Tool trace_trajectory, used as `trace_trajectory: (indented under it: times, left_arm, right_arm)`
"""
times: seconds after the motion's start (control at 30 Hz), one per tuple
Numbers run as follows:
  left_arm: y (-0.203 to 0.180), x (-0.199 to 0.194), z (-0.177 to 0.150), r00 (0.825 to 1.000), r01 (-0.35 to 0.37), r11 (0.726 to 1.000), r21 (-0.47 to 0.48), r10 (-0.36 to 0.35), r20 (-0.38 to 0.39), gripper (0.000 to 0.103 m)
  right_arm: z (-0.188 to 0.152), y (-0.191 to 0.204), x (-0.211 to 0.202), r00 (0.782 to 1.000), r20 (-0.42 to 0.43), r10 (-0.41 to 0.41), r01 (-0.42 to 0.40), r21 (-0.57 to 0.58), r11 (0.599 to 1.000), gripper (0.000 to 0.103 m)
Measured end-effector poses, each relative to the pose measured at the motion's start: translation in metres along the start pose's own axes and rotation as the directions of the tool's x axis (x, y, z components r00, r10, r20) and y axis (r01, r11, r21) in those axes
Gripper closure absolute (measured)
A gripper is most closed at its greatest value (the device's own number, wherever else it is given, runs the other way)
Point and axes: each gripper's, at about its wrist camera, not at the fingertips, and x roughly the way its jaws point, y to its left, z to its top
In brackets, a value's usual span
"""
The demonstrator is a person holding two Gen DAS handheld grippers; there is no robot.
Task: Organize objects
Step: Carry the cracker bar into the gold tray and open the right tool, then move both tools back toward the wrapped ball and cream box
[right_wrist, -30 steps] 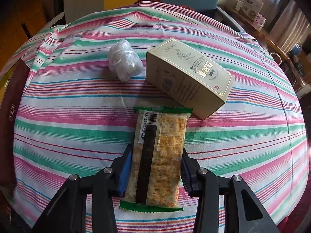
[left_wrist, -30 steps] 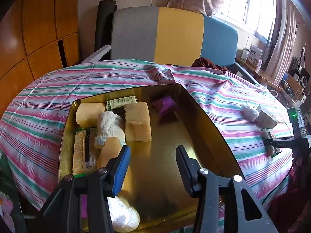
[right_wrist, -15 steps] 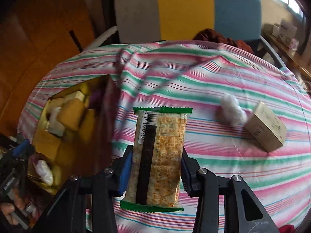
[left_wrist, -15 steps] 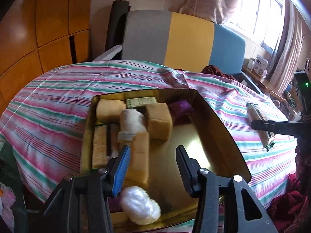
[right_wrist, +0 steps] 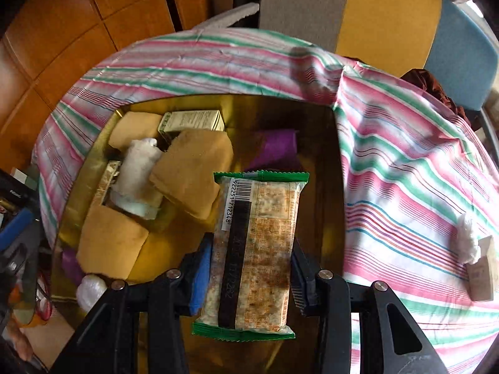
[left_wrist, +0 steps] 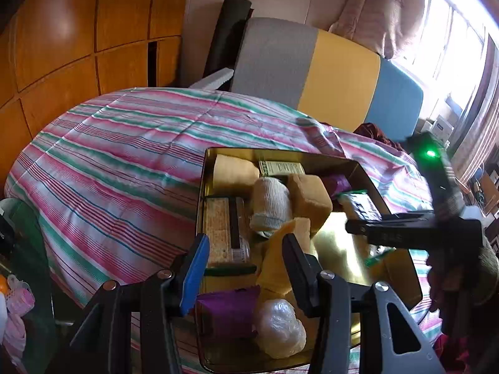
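My right gripper is shut on a cracker packet with green ends and holds it above the gold tin tray. In the left wrist view the same gripper hangs over the tray's right half with the packet. The tray holds yellow sponges, a gauze roll, another cracker packet, purple packets, a small green box and a plastic wad. My left gripper is open and empty over the tray's near edge.
The tray lies on a striped tablecloth. A beige box and a white plastic wad lie on the cloth to the right. A grey, yellow and blue sofa stands behind the table, wooden cabinets to the left.
My right gripper has lifted the cracker packet off the cloth and carried it left until it is over the tray. My left gripper has drifted left and back along the tray's near edge.
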Motion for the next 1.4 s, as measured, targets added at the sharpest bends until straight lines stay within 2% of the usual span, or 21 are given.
trace_trajectory:
  times: [0.2, 0.3, 0.6, 0.83, 1.1, 1.27, 1.4]
  left_arm:
    - [-0.004, 0.007, -0.006, 1.000, 0.002, 1.000, 0.009, -0.001, -0.026, 0.054]
    - [-0.006, 0.009, -0.008, 1.000, 0.001, 1.000, 0.016, -0.001, -0.031, 0.053]
    - [-0.020, 0.005, -0.010, 1.000, 0.002, 0.998, 0.056, 0.000, -0.021, 0.053]
    - [-0.038, -0.001, -0.009, 1.000, 0.010, 0.995, 0.097, -0.009, -0.011, 0.053]
    - [-0.069, -0.001, -0.010, 0.999, 0.029, 0.984, 0.176, -0.026, -0.019, 0.053]
    - [-0.092, 0.001, -0.010, 0.999, 0.044, 0.973, 0.228, -0.038, -0.032, 0.053]
    - [-0.115, 0.004, -0.010, 0.998, 0.065, 0.959, 0.275, -0.054, -0.045, 0.053]
  right_arm:
    - [0.011, 0.004, 0.033, 0.998, -0.052, -0.018, 0.018, -0.004, 1.000, 0.057]
    - [0.011, 0.003, 0.040, 0.998, -0.062, -0.001, 0.001, -0.006, 1.000, 0.053]
    - [-0.010, -0.005, -0.010, 0.994, 0.097, 0.045, -0.042, -0.026, 0.999, 0.042]
    - [-0.029, -0.013, -0.045, 0.982, 0.186, 0.035, -0.032, -0.019, 0.999, 0.035]
    - [-0.056, -0.072, -0.078, 0.972, 0.232, -0.039, 0.021, 0.081, 0.996, 0.026]
    - [-0.072, -0.128, -0.092, 0.964, 0.237, -0.119, 0.077, 0.180, 0.981, 0.025]
    - [-0.084, -0.182, -0.105, 0.953, 0.240, -0.184, 0.113, 0.280, 0.953, 0.024]
